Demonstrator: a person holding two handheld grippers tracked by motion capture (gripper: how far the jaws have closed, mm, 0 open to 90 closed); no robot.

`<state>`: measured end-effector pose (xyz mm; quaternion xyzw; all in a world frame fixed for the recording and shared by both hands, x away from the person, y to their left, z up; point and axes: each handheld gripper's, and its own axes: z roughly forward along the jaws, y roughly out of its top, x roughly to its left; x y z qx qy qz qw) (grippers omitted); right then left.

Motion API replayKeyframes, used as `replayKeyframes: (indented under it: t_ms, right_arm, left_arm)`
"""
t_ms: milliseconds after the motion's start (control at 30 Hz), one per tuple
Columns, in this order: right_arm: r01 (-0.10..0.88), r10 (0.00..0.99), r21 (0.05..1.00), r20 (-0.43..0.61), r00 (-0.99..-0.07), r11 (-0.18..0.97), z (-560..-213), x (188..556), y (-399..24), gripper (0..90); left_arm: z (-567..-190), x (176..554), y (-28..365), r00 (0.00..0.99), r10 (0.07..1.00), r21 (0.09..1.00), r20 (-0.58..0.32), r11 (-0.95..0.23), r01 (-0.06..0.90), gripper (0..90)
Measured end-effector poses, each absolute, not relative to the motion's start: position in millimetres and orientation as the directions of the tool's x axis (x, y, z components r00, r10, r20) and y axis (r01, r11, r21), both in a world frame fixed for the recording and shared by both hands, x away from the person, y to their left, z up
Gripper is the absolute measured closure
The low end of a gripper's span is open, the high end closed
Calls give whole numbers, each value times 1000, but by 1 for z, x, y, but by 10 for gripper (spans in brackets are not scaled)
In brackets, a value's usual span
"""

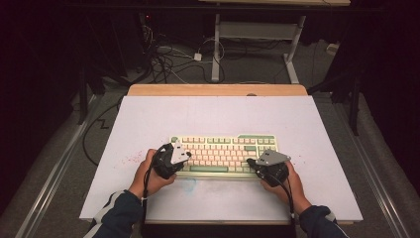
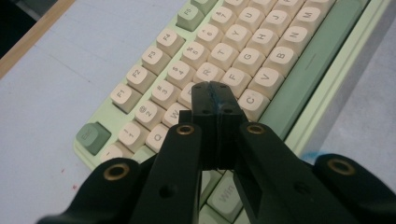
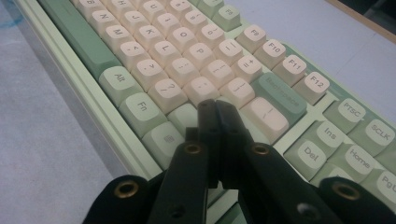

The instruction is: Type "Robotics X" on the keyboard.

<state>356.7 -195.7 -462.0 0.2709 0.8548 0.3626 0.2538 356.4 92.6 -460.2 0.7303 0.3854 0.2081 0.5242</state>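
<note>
A pale green keyboard (image 1: 223,154) with cream and green keys lies near the front of the white table top (image 1: 213,114). My left gripper (image 1: 173,159) hovers over the keyboard's left end, held in a hand. In the left gripper view its jaws are shut with nothing between them, the tips (image 2: 213,88) over the keys near D and C of the keyboard (image 2: 243,51). My right gripper (image 1: 267,166) is at the keyboard's right front corner. Its jaws are shut and empty, the tips (image 3: 216,105) just above the keys right of the shift row on the keyboard (image 3: 187,60).
The white board rests on a wooden table (image 1: 218,89). Faint red specks (image 1: 130,159) and a bluish smudge (image 1: 188,184) mark the board near the keyboard. Cables (image 1: 163,59) and a desk frame (image 1: 257,34) lie on the dark floor beyond.
</note>
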Motion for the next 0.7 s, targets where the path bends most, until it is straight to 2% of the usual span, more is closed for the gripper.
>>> replayKeyframes:
  t_ms: [700]
  right_arm:
    - [281,650,758,-237,-722,589,-462,356,-195,900]
  left_arm:
    - [-470,387,67,607,785,908,-124,-157,389,868]
